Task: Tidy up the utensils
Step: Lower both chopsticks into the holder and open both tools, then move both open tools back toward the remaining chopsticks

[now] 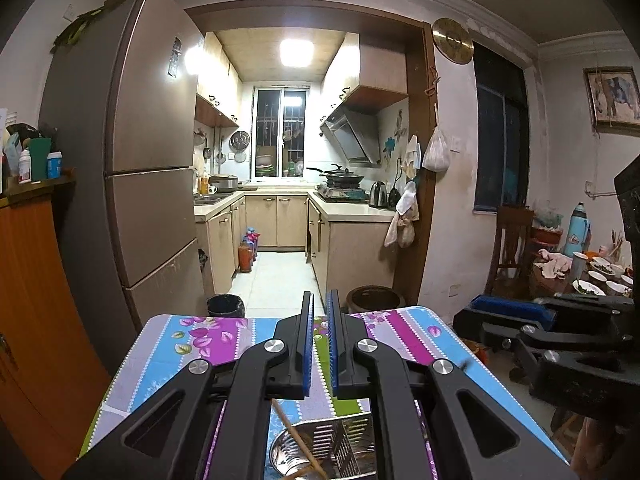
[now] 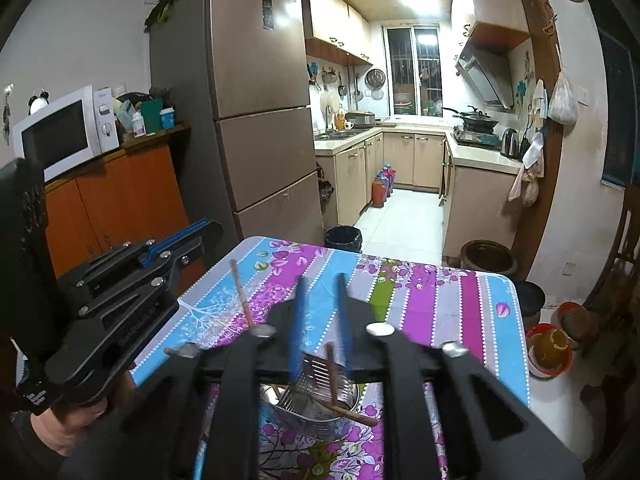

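A slotted steel utensil holder [image 2: 316, 404] stands on the floral tablecloth [image 2: 420, 300], just under both grippers. Wooden chopsticks rest in it: one upright [image 2: 330, 368], one leaning out to the left [image 2: 240, 296], one lying across the rim [image 2: 354, 416]. My right gripper [image 2: 321, 280] is above the holder, open, its blurred blue pads clear of the upright chopstick. My left gripper [image 1: 320, 295] is shut with nothing in it, and the holder [image 1: 324, 448] and a chopstick [image 1: 296, 436] show beneath it. Each gripper appears beside the other: the right [image 1: 476, 308], the left [image 2: 212, 226].
The table's far edge [image 2: 360, 254] faces the kitchen doorway. Beyond it on the floor stand a black bin [image 2: 343, 238] and a brown crock [image 2: 488, 256]. An orange bowl [image 2: 548, 348] sits on the floor to the right. A fridge [image 2: 256, 100] stands at the left.
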Demonstrator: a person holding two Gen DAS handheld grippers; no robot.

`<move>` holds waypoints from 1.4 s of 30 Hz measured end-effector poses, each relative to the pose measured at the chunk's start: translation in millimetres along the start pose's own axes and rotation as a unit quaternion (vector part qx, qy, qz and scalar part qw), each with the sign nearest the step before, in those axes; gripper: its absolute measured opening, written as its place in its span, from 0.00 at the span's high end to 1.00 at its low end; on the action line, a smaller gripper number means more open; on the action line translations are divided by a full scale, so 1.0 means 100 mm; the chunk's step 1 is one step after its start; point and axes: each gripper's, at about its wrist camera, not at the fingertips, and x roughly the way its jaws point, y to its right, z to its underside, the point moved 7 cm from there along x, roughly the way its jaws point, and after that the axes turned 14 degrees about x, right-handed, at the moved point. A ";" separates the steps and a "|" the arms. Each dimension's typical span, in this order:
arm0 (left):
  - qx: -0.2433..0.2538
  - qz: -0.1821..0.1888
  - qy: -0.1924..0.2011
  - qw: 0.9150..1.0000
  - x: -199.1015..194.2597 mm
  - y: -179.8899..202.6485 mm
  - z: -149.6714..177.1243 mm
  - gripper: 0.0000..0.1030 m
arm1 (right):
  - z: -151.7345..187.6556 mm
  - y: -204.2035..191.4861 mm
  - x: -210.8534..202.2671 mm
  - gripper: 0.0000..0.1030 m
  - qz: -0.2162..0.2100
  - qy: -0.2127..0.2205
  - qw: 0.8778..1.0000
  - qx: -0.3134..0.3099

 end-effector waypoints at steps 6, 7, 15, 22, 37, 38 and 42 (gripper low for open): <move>-0.005 0.015 0.025 1.000 -0.39 0.04 0.03 0.88 | 0.08 -0.04 -0.57 0.40 -0.007 0.036 0.999 -0.003; -0.003 0.014 0.031 0.999 -0.49 0.04 0.05 0.79 | 0.14 -0.06 -0.75 0.39 -0.012 0.047 0.999 -0.004; 0.009 -0.007 0.080 0.997 -1.37 0.00 0.23 0.50 | 0.65 -0.30 -1.76 0.19 -0.032 0.122 0.991 -0.037; 0.016 -0.040 0.103 0.994 -2.10 -0.10 0.57 0.30 | 1.16 -0.53 -2.29 0.06 -0.017 0.186 0.980 -0.066; 0.044 -0.060 -0.015 0.997 -2.62 -0.02 2.30 0.25 | 2.66 -0.01 -2.28 0.44 0.021 0.141 0.990 0.006; 0.042 -0.052 -0.026 0.997 -2.62 0.00 2.44 0.25 | 2.83 0.02 -2.16 0.54 0.022 0.115 0.993 0.012; 0.036 -0.027 -0.075 0.996 -2.55 0.14 2.93 0.25 | 3.37 0.02 -1.75 0.63 0.020 0.040 0.999 0.026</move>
